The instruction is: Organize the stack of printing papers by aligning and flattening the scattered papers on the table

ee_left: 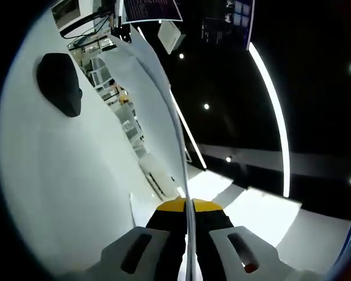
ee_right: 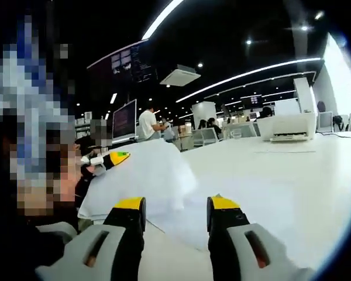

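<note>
In the left gripper view my left gripper [ee_left: 190, 208] is shut on the white papers [ee_left: 164, 99], which rise edge-on from between the yellow-tipped jaws. The right gripper view shows the same papers [ee_right: 149, 172] lifted off the white table [ee_right: 292, 175] and drooping, with the left gripper [ee_right: 107, 160] pinching their left edge. My right gripper [ee_right: 175, 216] stands open just in front of the papers' near edge, with nothing between its jaws.
A white printer [ee_right: 286, 126] sits at the table's far right. A dark monitor [ee_right: 124, 120] and a standing person [ee_right: 146, 124] are behind the papers. A black rounded object [ee_left: 61, 85] lies on the table surface [ee_left: 58, 175].
</note>
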Tool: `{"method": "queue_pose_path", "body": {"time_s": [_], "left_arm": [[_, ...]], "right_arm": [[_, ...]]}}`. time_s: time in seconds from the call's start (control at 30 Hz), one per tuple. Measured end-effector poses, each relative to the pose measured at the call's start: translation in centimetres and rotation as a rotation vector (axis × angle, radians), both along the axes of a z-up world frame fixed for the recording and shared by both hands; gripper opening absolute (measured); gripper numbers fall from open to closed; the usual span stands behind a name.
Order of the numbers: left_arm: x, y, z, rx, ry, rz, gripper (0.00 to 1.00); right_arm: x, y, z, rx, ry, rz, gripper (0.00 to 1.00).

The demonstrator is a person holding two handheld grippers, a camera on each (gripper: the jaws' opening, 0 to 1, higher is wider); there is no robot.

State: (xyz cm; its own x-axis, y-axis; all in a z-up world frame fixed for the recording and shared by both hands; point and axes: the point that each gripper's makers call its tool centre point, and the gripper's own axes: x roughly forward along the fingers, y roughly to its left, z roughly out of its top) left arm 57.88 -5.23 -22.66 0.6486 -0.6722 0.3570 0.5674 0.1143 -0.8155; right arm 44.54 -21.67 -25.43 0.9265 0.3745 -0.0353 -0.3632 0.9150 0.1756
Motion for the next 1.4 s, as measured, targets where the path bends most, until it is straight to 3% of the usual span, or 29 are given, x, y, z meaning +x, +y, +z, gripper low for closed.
{"method": "queue_pose_path", "body": {"time_s": [0.2,0.43,1.4], "left_arm": [[0.0,0.0,0.0,-0.002,0.001,-0.002,0.06],[0.0,0.0,0.0,-0.003,0.002,-0.003,0.06],[0.0,0.0,0.0,-0.001,-0.001,-0.006,0.06]], "right_arm": [[-0.2,-1.2,0.1,0.034,0.007,-0.026,0.56],[-0.9,-2.7,-0.3,-0.009,0.021,-0.075,0.66],[-2.0,-4.3,-0.2,-0.001,0.027,-0.112,0.71]]}}
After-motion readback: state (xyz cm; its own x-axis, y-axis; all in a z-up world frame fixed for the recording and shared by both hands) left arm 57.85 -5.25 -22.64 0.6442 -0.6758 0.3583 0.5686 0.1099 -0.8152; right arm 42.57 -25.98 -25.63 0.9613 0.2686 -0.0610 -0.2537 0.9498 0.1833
